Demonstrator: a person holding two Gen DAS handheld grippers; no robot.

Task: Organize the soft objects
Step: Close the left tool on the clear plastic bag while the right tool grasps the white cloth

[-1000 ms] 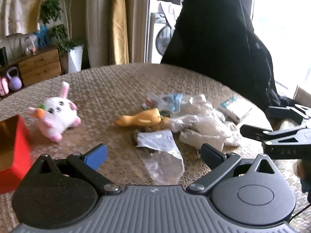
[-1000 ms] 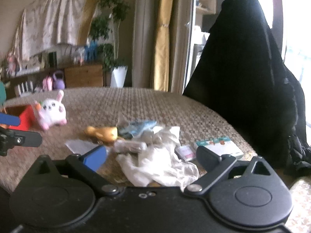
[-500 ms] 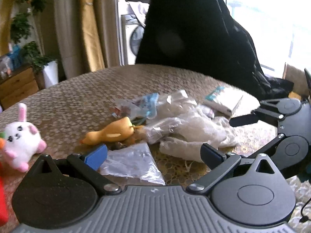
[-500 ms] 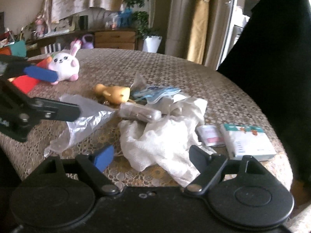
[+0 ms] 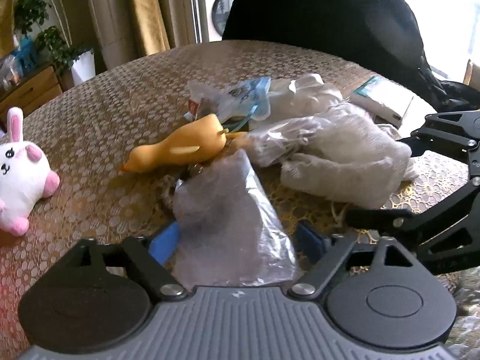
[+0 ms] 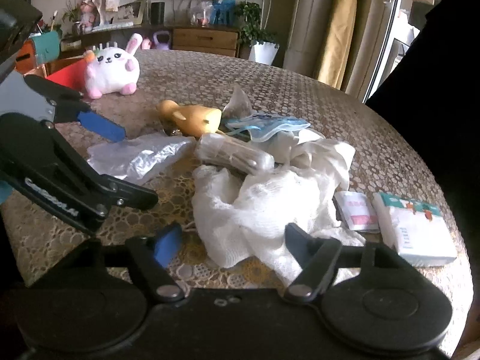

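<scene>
Between closing left gripper [image 5: 237, 241] jaws, plastic bag [image 5: 231, 219]

The bench [image 6: 300, 96] is round and covered with a brown cloth in a pale honeycomb pattern. Behind it stands a wooden chest of drawers [image 6: 205, 38] with a purple kettlebell [image 6: 163, 39] just beside it, and a leafy plant in a white pot [image 6: 264, 52] near gold curtains [image 6: 339, 27]. A washing machine [image 5: 217, 12] shows through a doorway. A large black cloth-draped shape [image 5: 327, 12] rises at the bench's far edge.
</scene>
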